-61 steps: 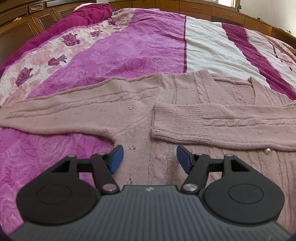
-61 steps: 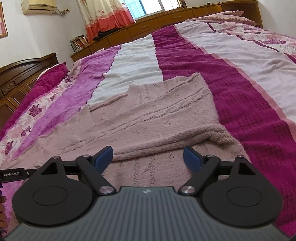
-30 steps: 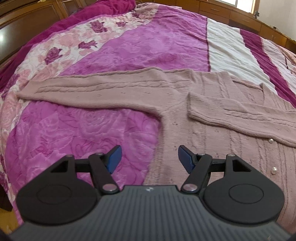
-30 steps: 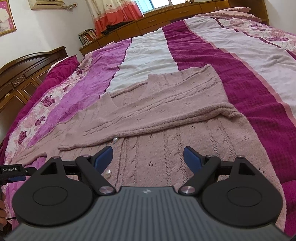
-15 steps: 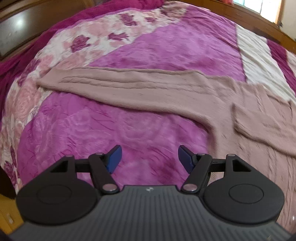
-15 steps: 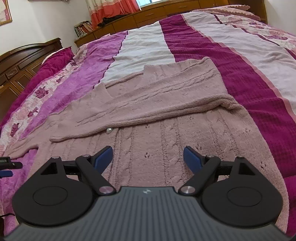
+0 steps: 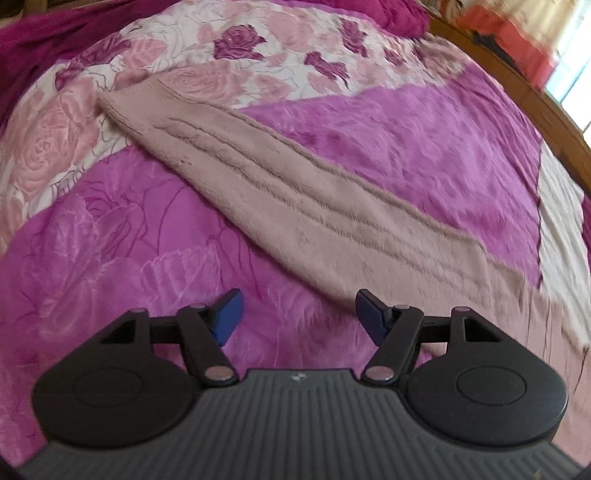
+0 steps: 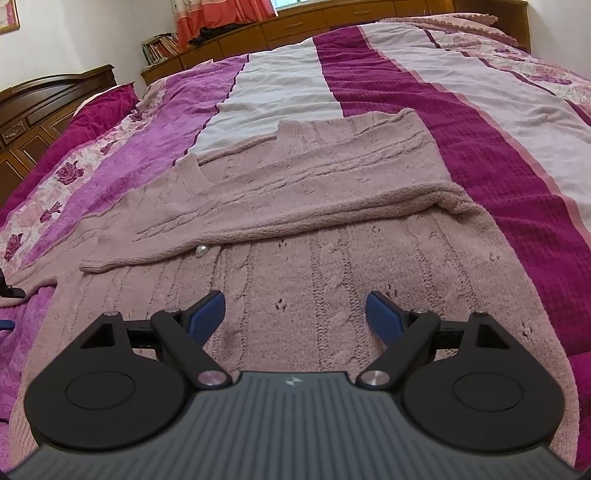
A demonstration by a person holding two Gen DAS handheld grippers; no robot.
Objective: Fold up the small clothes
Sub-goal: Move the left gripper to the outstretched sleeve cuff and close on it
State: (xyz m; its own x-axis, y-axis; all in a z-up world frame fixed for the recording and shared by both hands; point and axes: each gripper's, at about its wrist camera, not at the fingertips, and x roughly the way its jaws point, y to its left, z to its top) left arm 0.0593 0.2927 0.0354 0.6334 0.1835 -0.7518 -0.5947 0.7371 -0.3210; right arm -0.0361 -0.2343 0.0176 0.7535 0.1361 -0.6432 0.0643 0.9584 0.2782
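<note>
Both grippers hover over the bed with their blue-padded jaws spread and nothing between them. Nearest in the left wrist view, the left gripper hangs above bare magenta rose-patterned bedspread, its right pad just beside the lower edge of the outstretched sleeve of the dusty-pink cable-knit cardigan. That sleeve runs diagonally away from the cardigan's body, flat and unfolded, and its cuff lies on the pale floral strip of the bedspread, toward the bed's side edge.

Seen from the right wrist, the right gripper is poised over the lower front of the cardigan, which lies flat across the bedspread's stripes. Just beyond the pads, the other sleeve is folded across the chest, with a small pearl-like button showing at its lower edge. Farther off, the neckline faces the white stripe, and behind the bed stand a dark wooden headboard, low wooden cabinets and orange curtains.
</note>
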